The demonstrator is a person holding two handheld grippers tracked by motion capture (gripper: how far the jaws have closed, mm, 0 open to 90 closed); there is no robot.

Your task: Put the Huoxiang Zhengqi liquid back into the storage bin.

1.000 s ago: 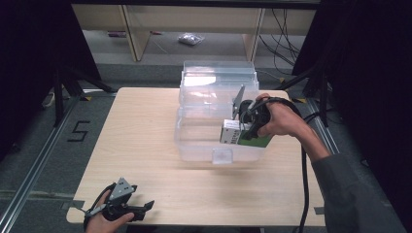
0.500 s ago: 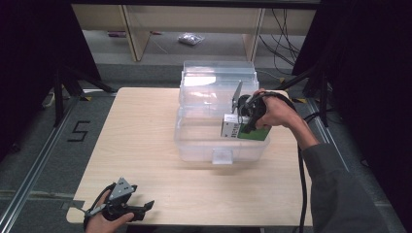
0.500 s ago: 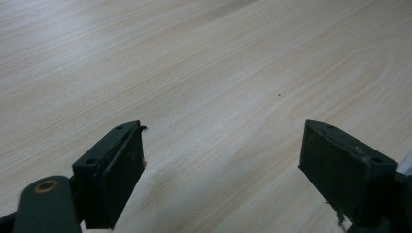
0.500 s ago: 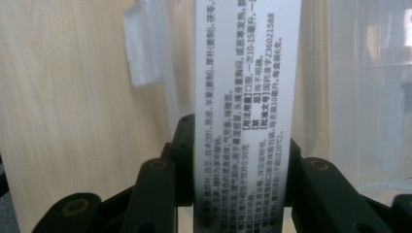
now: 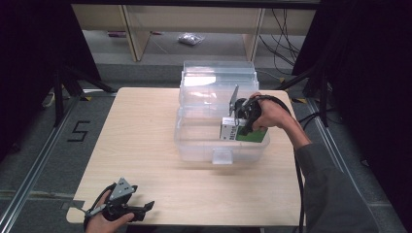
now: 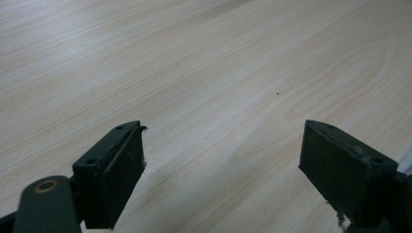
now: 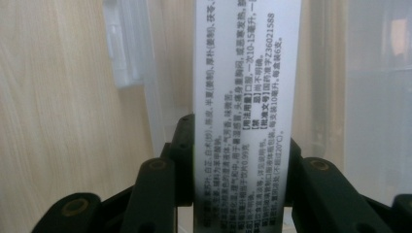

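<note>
Two black jaws of the right gripper (image 7: 241, 160) are pressing from both sides on a white and green box (image 7: 245, 97), so this gripper is clamped on it. In the right gripper view the white face of the box, printed with small dark text, is rising straight between the jaws, and the clear plastic walls of a storage bin (image 7: 128, 53) are showing just behind it. In the high view the right gripper (image 5: 241, 118) is sitting in the person's right hand (image 5: 270, 112), over the right part of the clear bin (image 5: 194, 136). The box (image 5: 243, 133) is hanging inside the bin's walls, near its right front corner; whether it is touching the bottom I cannot tell. The bin is standing on the far right part of a light wooden table (image 5: 141, 136), and its clear lid (image 5: 218, 80) is standing open behind it.

The left gripper (image 5: 127, 209) is resting in the person's left hand (image 5: 104, 224) at the near left edge of the table, well apart from the bin. In the left gripper view its jaws are standing wide apart (image 6: 221, 160), with bare wood (image 6: 204, 73) between them.
</note>
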